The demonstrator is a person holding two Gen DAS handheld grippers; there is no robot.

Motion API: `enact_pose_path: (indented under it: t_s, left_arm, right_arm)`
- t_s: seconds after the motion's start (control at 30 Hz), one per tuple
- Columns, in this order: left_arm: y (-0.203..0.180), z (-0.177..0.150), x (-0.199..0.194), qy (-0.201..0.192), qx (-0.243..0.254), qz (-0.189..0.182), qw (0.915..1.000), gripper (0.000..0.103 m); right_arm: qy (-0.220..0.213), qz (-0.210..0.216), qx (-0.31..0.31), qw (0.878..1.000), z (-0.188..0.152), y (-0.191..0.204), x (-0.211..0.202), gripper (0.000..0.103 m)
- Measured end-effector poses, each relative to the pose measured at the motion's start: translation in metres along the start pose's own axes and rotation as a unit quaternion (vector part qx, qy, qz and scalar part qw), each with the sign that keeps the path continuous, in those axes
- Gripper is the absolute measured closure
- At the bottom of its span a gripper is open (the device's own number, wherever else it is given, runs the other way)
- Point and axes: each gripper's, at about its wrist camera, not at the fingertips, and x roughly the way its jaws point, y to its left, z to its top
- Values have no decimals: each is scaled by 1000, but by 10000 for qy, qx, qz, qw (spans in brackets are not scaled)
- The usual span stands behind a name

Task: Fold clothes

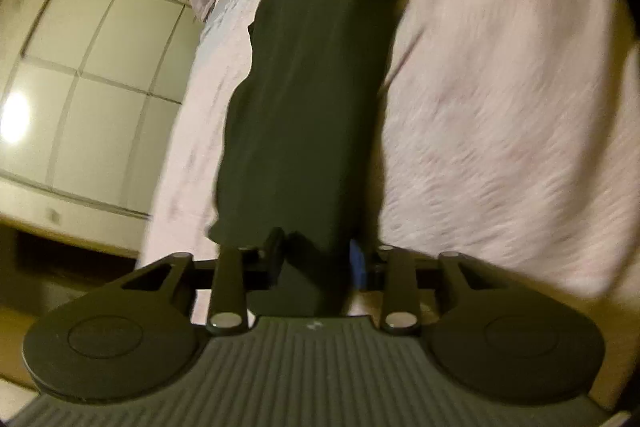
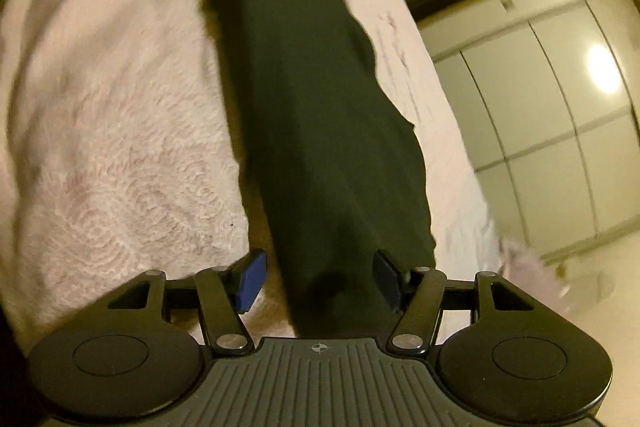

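Nearest the left wrist camera, the left gripper [image 1: 316,259] has its jaws drawn in on a dark green garment [image 1: 312,99]; the cloth fills the gap and hides most of both pads, with only a strip of blue pad [image 1: 359,263] showing at the right side, so it looks clamped on the fabric. Seen from the right wrist camera, the right gripper [image 2: 320,279] stands with its jaws apart, the same dark green garment [image 2: 312,115] running up between them; the left blue pad [image 2: 250,281] is clear of the cloth, while the darker right pad [image 2: 387,277] sits at the garment's edge, and whether it touches is hard to tell. From both grippers the garment stretches away as a long narrow band over a pale pink blanket [image 1: 500,115] with a swirled, fluffy surface that covers the bed. Blur softens much of the blanket. Beyond the bed's edge stands a white panelled wardrobe [image 1: 92,75], with a bright light reflection [image 2: 602,69] on its doors.
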Motion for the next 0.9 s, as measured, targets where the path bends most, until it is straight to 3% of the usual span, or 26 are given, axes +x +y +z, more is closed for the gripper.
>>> enact_pose_path:
  t_s: [0.1,0.13,0.17,0.3,0.37,0.4,0.43,0.57,0.7,0.8,0.9]
  left_arm:
    - [1,-6,15,111,237,258,9993,76]
    - [2,-8,18,142,287,252,9992,87]
    - [2,-11,21,171,336,239,9990,90]
    - [1,-13,25,172,447,218,9986,91]
    - [2,-12,25,190,477,174,9985,93]
    - [3,-10,23,204,487,129,9985,94]
    - [3,-9,21,217,497,83,9985,96]
    - [16,-1,6,188,381,-141,9990,99]
    - [33,15,-35,-179,1,-521,9985,99]
    - [21,35,-73,-456,29,-782,9959,99]
    - [-3,54,-97,-677,-19,-1121,9914,99]
  right_arm:
    - [-254,-187,-364,9988,2,9,6,43]
    - [-319,-204,-477,9981,2,12,10,43]
    - [-378,-203,-572,9974,1,13,15,43]
    - [-384,-215,-595,9973,-13,-1,31,44]
    - [-222,-208,-652,9974,-22,-9,39,58]
    - [-148,-181,-682,9974,-26,-12,43,84]
    - [-103,-156,-669,9976,-31,-16,46,93]
    - [-79,-130,-414,9990,-39,-37,36,96]
    - [39,-401,-264,9988,-53,-58,7,97]
    - [267,-424,-277,9984,-81,-63,-16,98]
    - [757,-430,-59,9962,-118,-69,-23,103]
